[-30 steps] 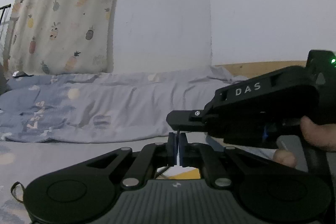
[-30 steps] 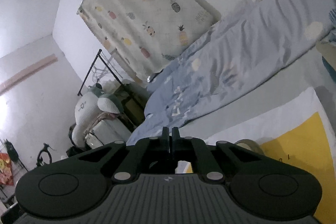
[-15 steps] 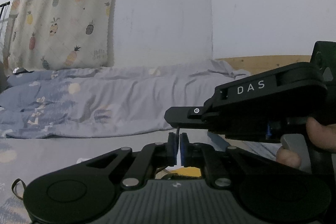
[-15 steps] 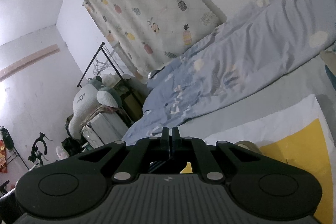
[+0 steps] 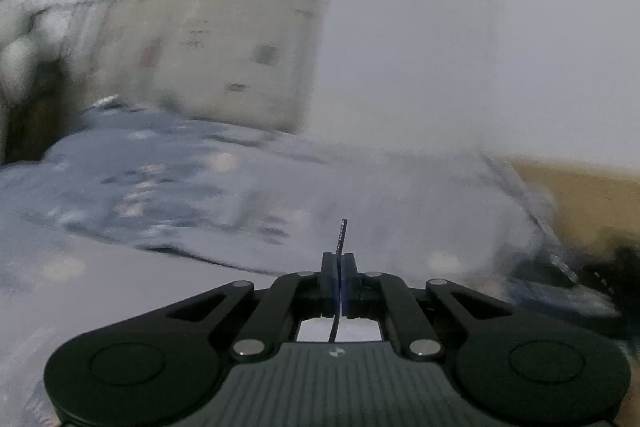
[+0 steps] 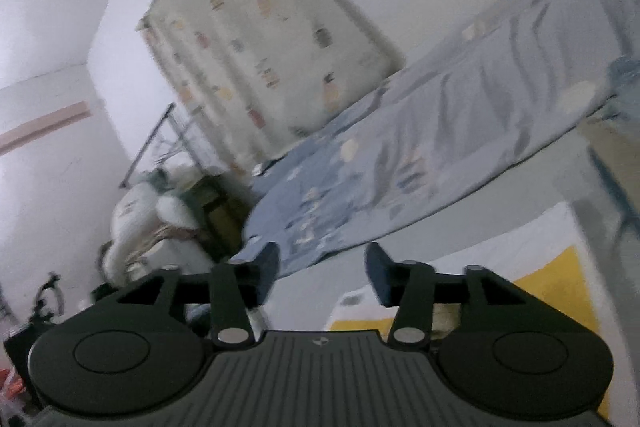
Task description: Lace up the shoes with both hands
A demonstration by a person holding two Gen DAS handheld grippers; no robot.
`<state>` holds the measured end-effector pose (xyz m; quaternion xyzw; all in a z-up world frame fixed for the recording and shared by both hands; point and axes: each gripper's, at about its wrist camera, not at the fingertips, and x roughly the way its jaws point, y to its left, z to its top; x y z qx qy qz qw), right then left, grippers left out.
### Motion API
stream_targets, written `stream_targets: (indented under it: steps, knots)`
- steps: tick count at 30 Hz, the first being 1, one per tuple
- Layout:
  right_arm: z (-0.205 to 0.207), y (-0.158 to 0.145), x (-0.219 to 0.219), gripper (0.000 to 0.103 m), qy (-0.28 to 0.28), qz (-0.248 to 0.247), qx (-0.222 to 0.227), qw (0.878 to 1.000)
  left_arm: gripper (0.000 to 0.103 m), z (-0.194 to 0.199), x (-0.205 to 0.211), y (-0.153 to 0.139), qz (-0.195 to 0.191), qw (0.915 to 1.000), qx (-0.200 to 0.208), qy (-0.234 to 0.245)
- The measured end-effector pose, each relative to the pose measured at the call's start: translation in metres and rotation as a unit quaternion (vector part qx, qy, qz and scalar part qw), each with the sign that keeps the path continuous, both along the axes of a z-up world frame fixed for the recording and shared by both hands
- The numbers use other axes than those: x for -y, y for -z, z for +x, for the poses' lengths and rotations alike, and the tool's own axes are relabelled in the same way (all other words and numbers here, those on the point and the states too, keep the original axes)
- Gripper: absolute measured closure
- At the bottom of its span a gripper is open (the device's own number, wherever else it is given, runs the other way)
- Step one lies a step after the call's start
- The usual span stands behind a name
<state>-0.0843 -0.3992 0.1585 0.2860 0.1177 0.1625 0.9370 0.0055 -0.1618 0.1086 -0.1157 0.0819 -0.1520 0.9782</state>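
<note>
We are midway through lacing: our left tongs point(image 5: 339, 263) are clamped on the thin dark shoelace point(image 5: 341, 233), its tip sticking up above the pads. Our right tongs point(image 6: 322, 267) are opening, nothing between them. The shoe is out of view. Next, we judge, comes threading that tip through an eyelet.

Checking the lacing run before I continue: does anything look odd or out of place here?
Nothing damaged or spilled. The left gripper pinches the thin dark shoelace, tip poking upward. The right gripper is opening with nothing between its fingers. No shoe is visible.
</note>
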Motion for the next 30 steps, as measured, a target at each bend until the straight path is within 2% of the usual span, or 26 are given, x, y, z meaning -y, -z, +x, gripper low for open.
stream_targets:
  steps: [1,3,5,7,9,12,14,17,20,24,30]
  knots:
    - [0.0,0.001,0.001,0.034,0.009,0.0,-0.003,1.0,0.102,0.006,-0.016,-0.001,-0.033,0.9992,-0.003,-0.024]
    - [0.002,0.004,0.004,0.032,0.026,0.0,-0.01,1.0,0.103,0.012,-0.043,-0.002,-0.086,0.994,0.0,-0.069]
    - [0.004,0.007,0.006,0.03,0.037,-0.002,-0.023,0.999,0.103,0.011,-0.061,-0.005,-0.114,0.9879,0.012,-0.104]
    - [0.004,0.009,0.007,0.03,0.049,-0.009,-0.028,0.998,0.103,0.007,-0.071,-0.008,-0.136,0.9831,0.024,-0.121]
    - [0.005,0.011,0.009,0.029,0.064,-0.016,-0.034,0.997,0.103,0.006,-0.07,-0.012,-0.132,0.985,0.028,-0.108]
    - [0.007,0.015,0.013,0.022,0.085,-0.017,-0.041,0.995,0.103,0.007,-0.048,-0.014,-0.078,0.9953,0.024,-0.052]
    - [0.008,0.017,0.016,0.015,0.098,-0.019,-0.046,0.994,0.103,0.011,-0.021,-0.012,-0.013,0.9999,0.009,-0.001]
    - [0.009,0.018,0.019,0.014,0.126,-0.045,-0.058,0.989,0.103,0.007,0.016,-0.006,0.08,0.9944,0.0,0.069]
    - [0.009,0.02,0.024,0.013,0.145,-0.056,-0.064,0.986,0.103,-0.003,0.048,0.0,0.157,0.9803,0.007,0.12]
    - [0.011,0.025,0.036,0.013,0.148,-0.036,-0.073,0.986,0.103,-0.014,0.078,0.012,0.257,0.9534,0.011,0.158]
    - [0.015,0.028,0.049,0.013,0.142,-0.025,-0.08,0.986,0.103,-0.025,0.112,0.035,0.354,0.9145,-0.02,0.195]
